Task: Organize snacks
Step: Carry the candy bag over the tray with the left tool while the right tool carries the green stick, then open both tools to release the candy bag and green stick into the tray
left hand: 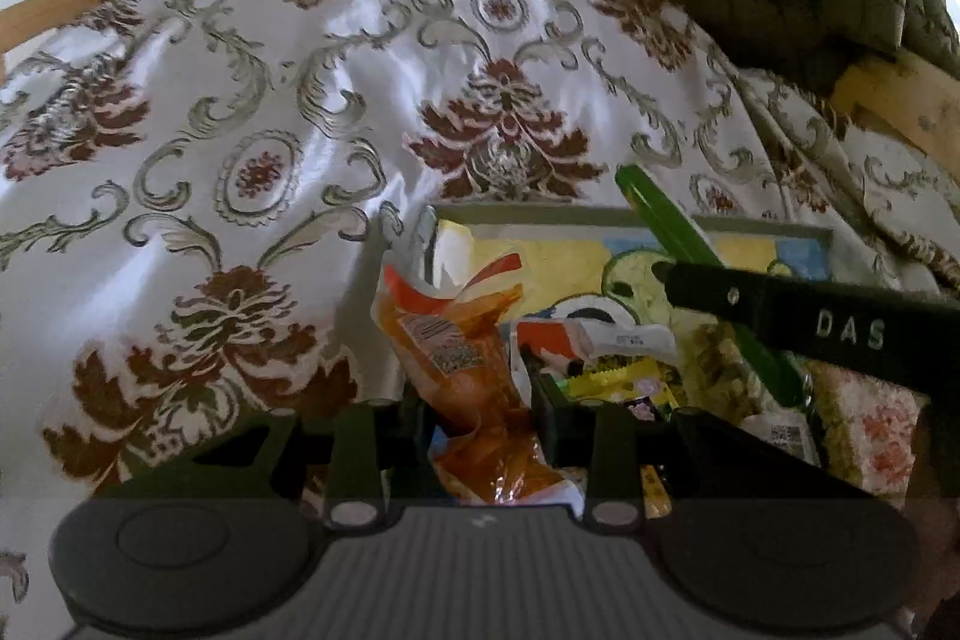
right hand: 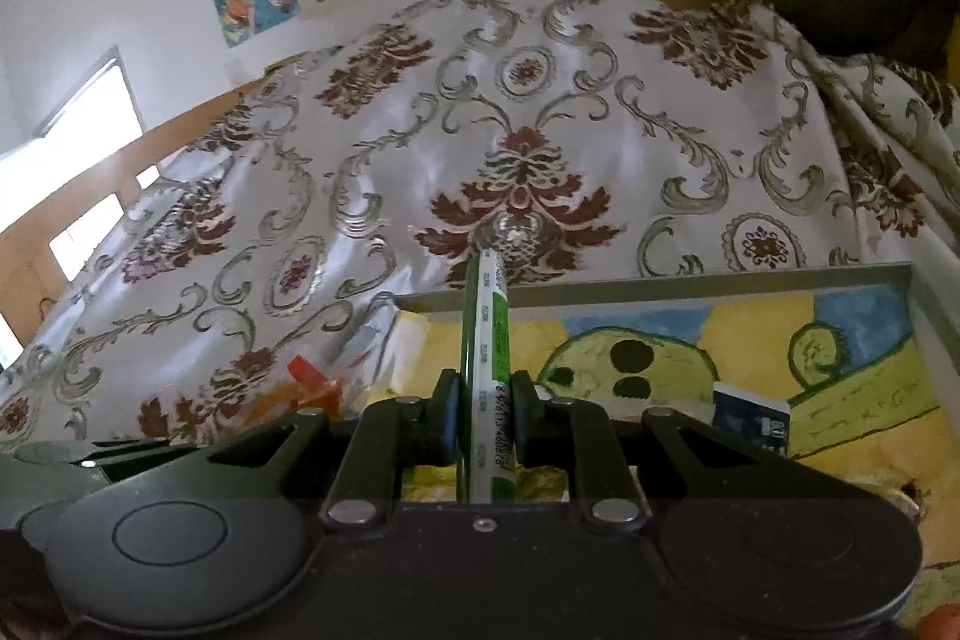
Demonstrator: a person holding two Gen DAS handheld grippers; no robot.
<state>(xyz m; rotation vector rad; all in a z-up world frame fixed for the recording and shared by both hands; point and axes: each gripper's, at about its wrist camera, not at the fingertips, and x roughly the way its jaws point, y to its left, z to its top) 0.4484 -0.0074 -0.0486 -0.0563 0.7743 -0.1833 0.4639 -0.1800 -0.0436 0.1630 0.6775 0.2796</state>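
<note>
While our right gripper (right hand: 485, 421) clamps the flat green packet (right hand: 489, 340) edge-on above the painted tray (right hand: 660, 287), our left gripper (left hand: 480, 436) pinches the crumpled orange bag (left hand: 474, 370).

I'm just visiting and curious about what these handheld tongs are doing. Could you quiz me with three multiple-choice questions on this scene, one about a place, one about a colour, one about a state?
1. Where does the small dark blue packet lie?
A. in the painted tray
B. on the patterned bedspread
C. on the wall

2. What colour is the crinkled snack bag between the left tongs?
A. purple
B. orange
C. grey

3. What are the right tongs doing?
A. standing wide open and empty
B. resting flat in the tray
C. shut on a green and white stick pack

Answers: 1 A, it sits on the tray's painted floor. 2 B, its wrapper is orange. 3 C, both pads press against the pack's sides.
</note>
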